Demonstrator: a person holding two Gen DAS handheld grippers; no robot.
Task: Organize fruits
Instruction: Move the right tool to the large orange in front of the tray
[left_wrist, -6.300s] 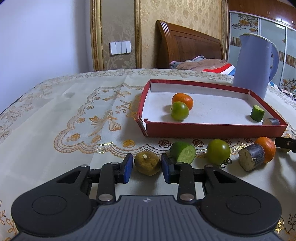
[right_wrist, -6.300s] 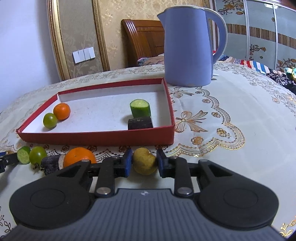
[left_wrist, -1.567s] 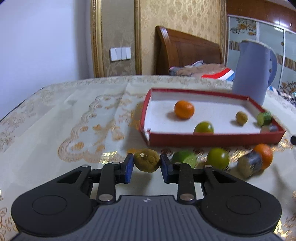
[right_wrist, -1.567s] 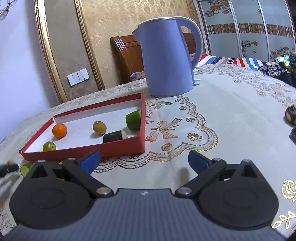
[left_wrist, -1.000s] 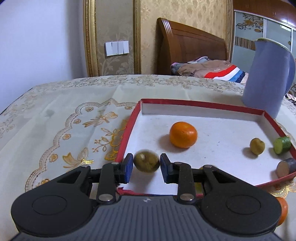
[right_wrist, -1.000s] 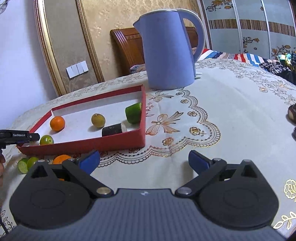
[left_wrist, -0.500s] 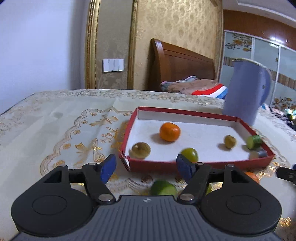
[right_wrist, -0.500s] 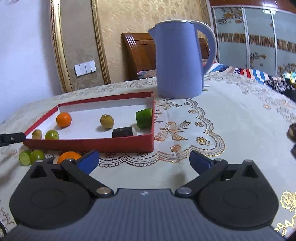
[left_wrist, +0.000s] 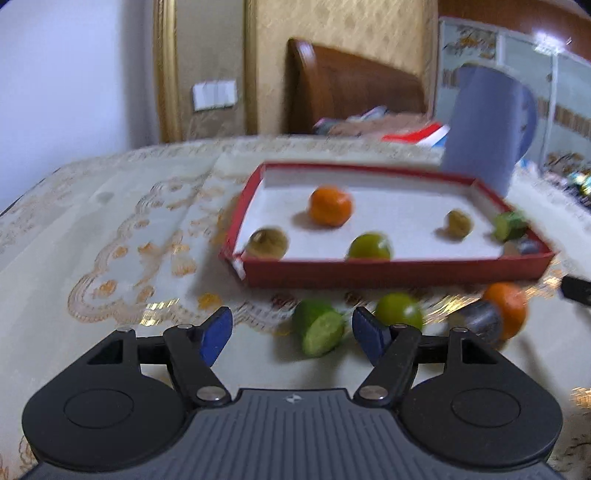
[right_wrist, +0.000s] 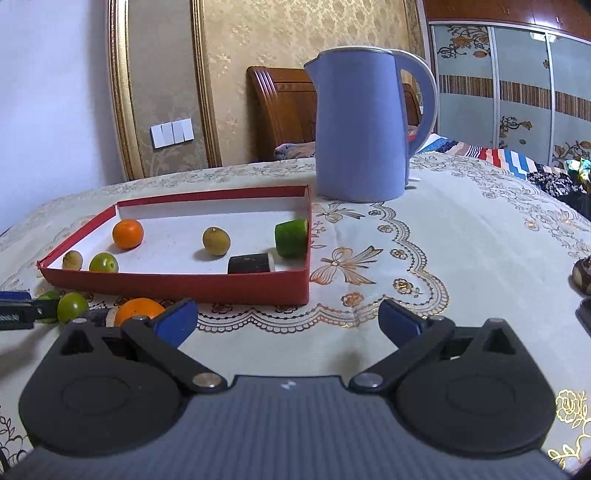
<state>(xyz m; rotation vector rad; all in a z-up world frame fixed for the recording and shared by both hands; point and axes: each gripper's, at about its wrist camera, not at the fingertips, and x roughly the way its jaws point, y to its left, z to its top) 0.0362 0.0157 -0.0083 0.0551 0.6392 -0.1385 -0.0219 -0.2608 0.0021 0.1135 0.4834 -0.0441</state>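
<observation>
A red tray (left_wrist: 391, 271) (right_wrist: 177, 286) holds an orange (left_wrist: 330, 206), a green fruit (left_wrist: 369, 246), two brownish fruits (left_wrist: 266, 242) (left_wrist: 458, 222), a cucumber piece (right_wrist: 291, 237) and a dark cylinder piece (right_wrist: 251, 263). In front of it on the cloth lie a cut green piece (left_wrist: 319, 326), a green fruit (left_wrist: 399, 312), a dark piece (left_wrist: 480, 321) and an orange (left_wrist: 506, 306). My left gripper (left_wrist: 291, 334) is open, the cut green piece just ahead between its fingers. My right gripper (right_wrist: 284, 319) is open and empty before the tray's right corner.
A blue kettle (right_wrist: 362, 125) stands behind the tray's right end. A dark object (right_wrist: 581, 275) lies at the table's right edge. A wooden headboard and wall are behind the table. The left wrist view is motion-blurred.
The left gripper has dropped lower and closer to the loose fruits before the tray, the cut green piece now near its fingers. The right gripper shifted slightly closer to the tray.
</observation>
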